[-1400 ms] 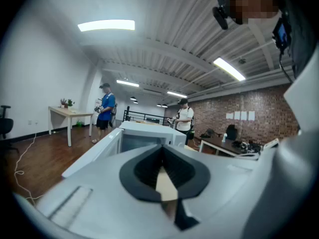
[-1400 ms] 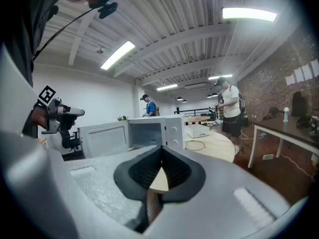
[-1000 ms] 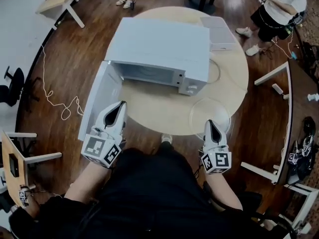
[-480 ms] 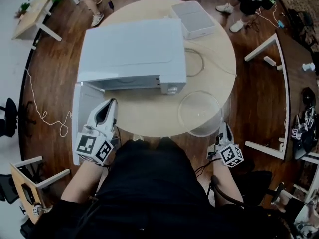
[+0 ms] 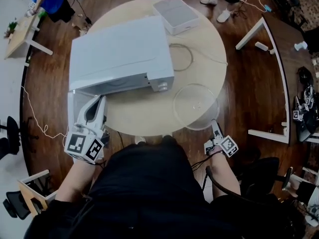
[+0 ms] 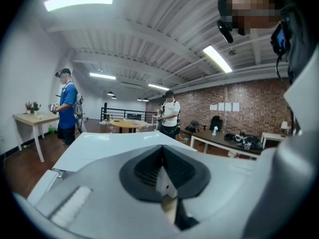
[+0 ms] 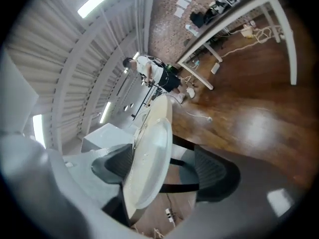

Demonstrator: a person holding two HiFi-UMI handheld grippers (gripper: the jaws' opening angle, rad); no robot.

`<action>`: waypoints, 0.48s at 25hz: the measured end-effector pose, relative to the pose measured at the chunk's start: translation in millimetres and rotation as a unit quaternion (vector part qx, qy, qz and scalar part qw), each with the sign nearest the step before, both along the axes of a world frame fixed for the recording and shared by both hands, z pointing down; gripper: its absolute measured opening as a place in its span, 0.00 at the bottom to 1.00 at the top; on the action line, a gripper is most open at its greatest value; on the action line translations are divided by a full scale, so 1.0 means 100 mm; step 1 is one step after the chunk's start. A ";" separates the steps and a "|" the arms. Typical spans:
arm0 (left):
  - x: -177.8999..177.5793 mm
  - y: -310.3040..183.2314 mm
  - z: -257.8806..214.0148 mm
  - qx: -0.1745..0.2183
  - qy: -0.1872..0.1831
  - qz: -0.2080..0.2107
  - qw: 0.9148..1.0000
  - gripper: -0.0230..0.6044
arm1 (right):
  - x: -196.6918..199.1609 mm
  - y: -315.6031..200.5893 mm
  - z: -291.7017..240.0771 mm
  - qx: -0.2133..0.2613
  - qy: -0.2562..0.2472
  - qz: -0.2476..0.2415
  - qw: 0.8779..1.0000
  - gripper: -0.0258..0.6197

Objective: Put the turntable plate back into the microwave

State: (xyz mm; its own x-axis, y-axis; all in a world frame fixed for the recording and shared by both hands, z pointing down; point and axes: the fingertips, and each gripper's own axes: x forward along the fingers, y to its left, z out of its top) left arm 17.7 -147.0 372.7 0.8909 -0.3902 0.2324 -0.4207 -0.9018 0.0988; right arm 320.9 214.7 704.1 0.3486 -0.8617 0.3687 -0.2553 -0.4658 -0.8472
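Note:
The clear glass turntable plate (image 5: 196, 106) lies flat on the round table (image 5: 144, 116), its near rim overhanging the edge. The white microwave (image 5: 119, 54) stands at the back left with its door (image 5: 74, 114) swung open. My right gripper (image 5: 215, 131) is at the table's edge below the plate. In the right gripper view its jaws (image 7: 162, 168) have just been opening and stand wide, rolled on their side, with the plate's rim (image 7: 149, 153) between them; the right pad is clear of the glass. My left gripper (image 5: 92, 114) hovers by the door, shut and empty (image 6: 162, 176).
A white box (image 5: 178, 15) and a looped cable (image 5: 182, 54) sit behind the plate. White desks (image 5: 269, 78) stand to the right, a chair (image 5: 22, 198) at the lower left. People stand beyond the table (image 6: 169, 114).
My right gripper has dropped from above the table to its edge under the plate's rim and rolled over. The left gripper has drifted left toward the open door.

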 end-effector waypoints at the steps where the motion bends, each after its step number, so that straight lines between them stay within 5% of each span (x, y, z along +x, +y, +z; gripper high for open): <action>1: -0.03 -0.01 0.01 0.000 -0.006 -0.002 1.000 0.05 | -0.02 -0.01 0.08 0.011 -0.019 0.003 1.000 0.64; 7: -0.08 -0.01 -0.03 0.007 -0.025 -0.006 1.000 0.05 | -0.16 -0.36 0.24 0.061 -0.054 -0.054 0.995 0.64; 12: -0.03 0.02 -0.02 0.005 -0.033 -0.009 0.999 0.05 | -0.12 -0.49 0.33 0.046 -0.057 -0.055 0.996 0.64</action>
